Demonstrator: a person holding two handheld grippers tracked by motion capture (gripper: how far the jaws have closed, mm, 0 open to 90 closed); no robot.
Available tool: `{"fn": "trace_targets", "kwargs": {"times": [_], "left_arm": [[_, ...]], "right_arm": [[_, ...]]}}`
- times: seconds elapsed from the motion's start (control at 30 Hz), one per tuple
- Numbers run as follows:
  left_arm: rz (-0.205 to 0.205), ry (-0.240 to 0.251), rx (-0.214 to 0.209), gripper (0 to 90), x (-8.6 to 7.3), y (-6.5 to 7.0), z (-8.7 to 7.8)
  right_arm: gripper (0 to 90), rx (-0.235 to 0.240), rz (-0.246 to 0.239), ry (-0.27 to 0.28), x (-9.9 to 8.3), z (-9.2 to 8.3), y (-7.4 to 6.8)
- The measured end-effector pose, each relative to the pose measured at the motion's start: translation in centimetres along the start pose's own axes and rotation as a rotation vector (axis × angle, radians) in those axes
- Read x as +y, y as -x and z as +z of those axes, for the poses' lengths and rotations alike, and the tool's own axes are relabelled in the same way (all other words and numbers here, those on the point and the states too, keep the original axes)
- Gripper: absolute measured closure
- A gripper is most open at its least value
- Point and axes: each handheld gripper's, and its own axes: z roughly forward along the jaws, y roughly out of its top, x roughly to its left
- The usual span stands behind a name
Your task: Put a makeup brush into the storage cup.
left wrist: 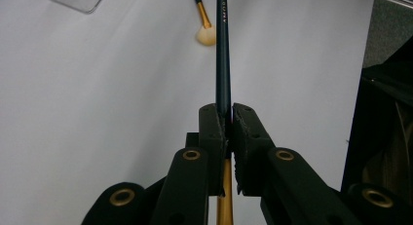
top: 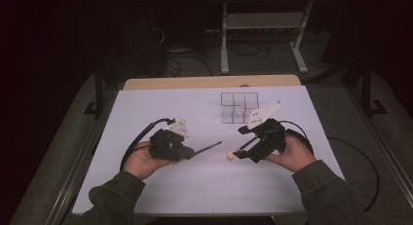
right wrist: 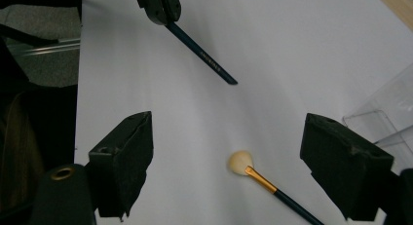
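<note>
While your left gripper [top: 187,154] clamps one dark-handled brush [left wrist: 223,49] above the white table [top: 160,108], your right gripper [right wrist: 224,161] gapes around the second brush [right wrist: 265,182], ungrasped; neither yet stands in the clear organizer [top: 238,107] behind.

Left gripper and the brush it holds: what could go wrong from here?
The left gripper clamps the dark brush by its handle with most of its length sticking out, so it could pivot or slip. That free end points toward the second brush lying on the white sheet and could knock it. The right gripper stands open above that one.
</note>
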Motion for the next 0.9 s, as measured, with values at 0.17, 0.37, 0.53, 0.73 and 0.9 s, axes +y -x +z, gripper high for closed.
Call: {"fn": "trace_targets", "kwargs": {"times": [0.17,0.37,0.53,0.73,0.9], "left_arm": [[0.033,-0.013,-0.008,83.4,0.7,0.5,0.3],[0.062,-0.01,-0.018,83.4,1.3,1.0,0.7],[0.091,-0.029,-0.034,83.4,1.9,1.5,0.9],[0.119,-0.027,-0.047,83.4,2.4,2.1,1.3],[0.131,-0.025,-0.056,83.4,2.8,2.5,1.6]], "right_arm": [[21.7,0.032,-0.034,-0.019,0.8,0.5,0.1],[23.4,0.055,-0.06,-0.031,1.3,1.0,0.1],[27.1,0.085,-0.069,-0.051,1.6,1.6,-0.2],[35.8,0.133,-0.092,-0.074,1.7,2.1,-0.5],[41.5,0.161,-0.117,-0.088,1.8,2.5,-0.7]]}}
